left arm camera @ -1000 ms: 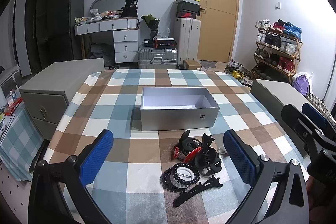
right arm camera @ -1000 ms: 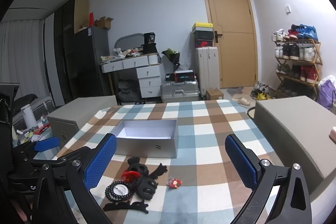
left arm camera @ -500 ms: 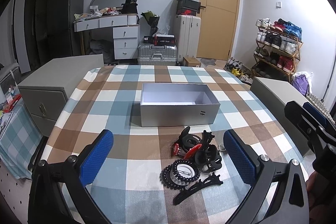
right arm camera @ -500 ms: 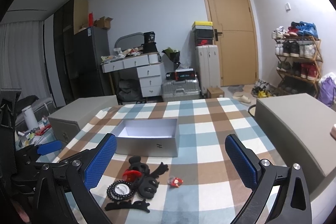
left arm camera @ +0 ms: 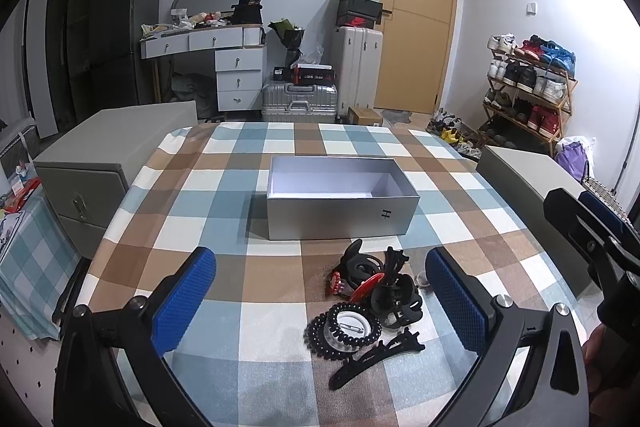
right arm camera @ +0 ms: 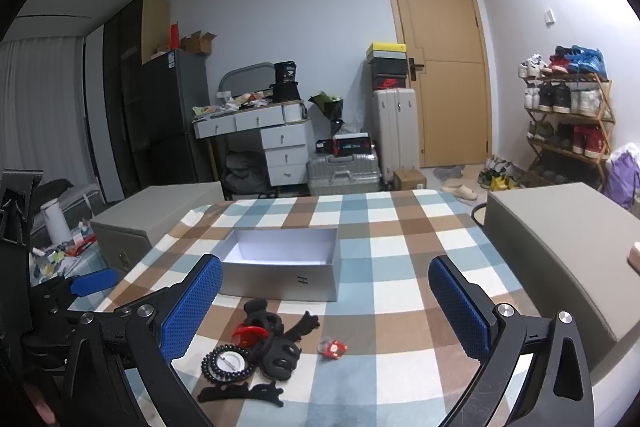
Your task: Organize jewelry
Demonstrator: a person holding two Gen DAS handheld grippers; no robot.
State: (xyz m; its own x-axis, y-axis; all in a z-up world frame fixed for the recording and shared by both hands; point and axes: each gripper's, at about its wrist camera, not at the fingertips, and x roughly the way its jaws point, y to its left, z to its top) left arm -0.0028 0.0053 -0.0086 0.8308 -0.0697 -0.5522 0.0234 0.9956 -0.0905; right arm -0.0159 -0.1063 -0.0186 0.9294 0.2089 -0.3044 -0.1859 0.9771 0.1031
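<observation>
An open silver box [left arm camera: 340, 201] stands mid-table on the checked cloth; it also shows in the right wrist view [right arm camera: 280, 273]. In front of it lies a pile of accessories: a black bead bracelet [left arm camera: 344, 331] around a white round badge, black claw clips [left arm camera: 396, 295], a red clip [left arm camera: 366, 285] and a long black hair clip [left arm camera: 376, 357]. A small red-and-clear piece [right arm camera: 332, 347] lies apart to the right. My left gripper [left arm camera: 320, 301] is open and empty above the pile. My right gripper [right arm camera: 326, 301] is open and empty, to the right of the pile.
The table [left arm camera: 224, 187] has a checked cloth. Grey cabinets flank it on the left [left arm camera: 108, 155] and right [right arm camera: 560, 239]. A desk, suitcases, a door and a shoe rack [left arm camera: 528, 91] stand behind.
Both grippers have drifted slightly; the views shift a little upward and back. Nothing on the table has moved.
</observation>
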